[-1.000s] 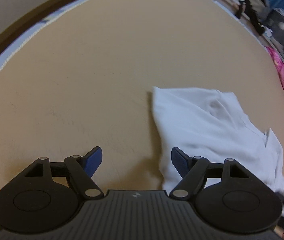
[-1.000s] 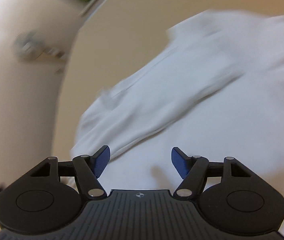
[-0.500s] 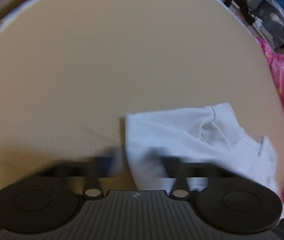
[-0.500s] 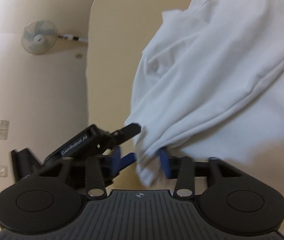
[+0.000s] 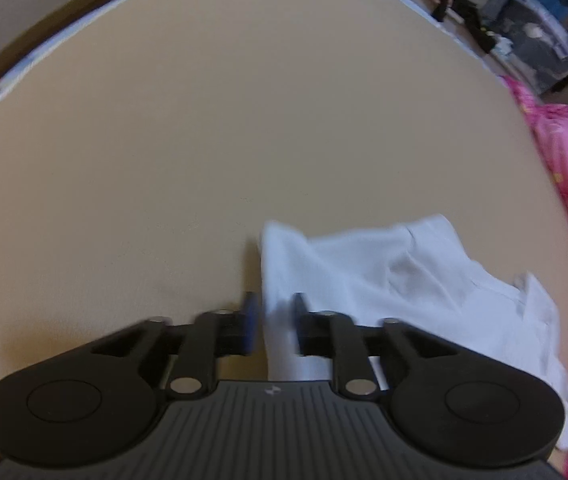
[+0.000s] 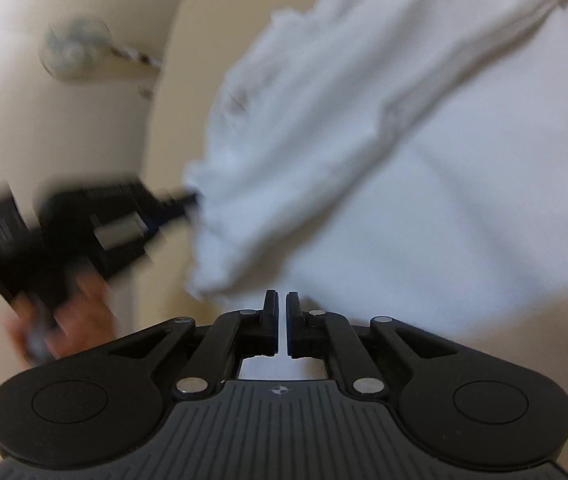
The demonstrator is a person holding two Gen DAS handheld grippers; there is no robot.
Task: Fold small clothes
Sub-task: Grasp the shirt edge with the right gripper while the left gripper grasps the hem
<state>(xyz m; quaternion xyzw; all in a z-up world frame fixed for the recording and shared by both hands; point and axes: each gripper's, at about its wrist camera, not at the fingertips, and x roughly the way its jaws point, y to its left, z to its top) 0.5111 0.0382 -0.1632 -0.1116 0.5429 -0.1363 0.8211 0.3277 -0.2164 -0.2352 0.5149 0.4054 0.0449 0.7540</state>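
The left gripper [image 5: 273,322] jaws, just reopening, straddle the shirt [image 5: 396,280] edge at lower centre, pad contact blurred. The right gripper [image 6: 280,322] jaws, also reopening, stand barely apart, cloth in the slit; grip unclear. The shirt lies on the bench [image 5: 203,140], its right side cut off.

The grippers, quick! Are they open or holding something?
Left gripper: pinching the white garment edge, jaws just reopening.
Right gripper: nearly shut on the garment's edge.
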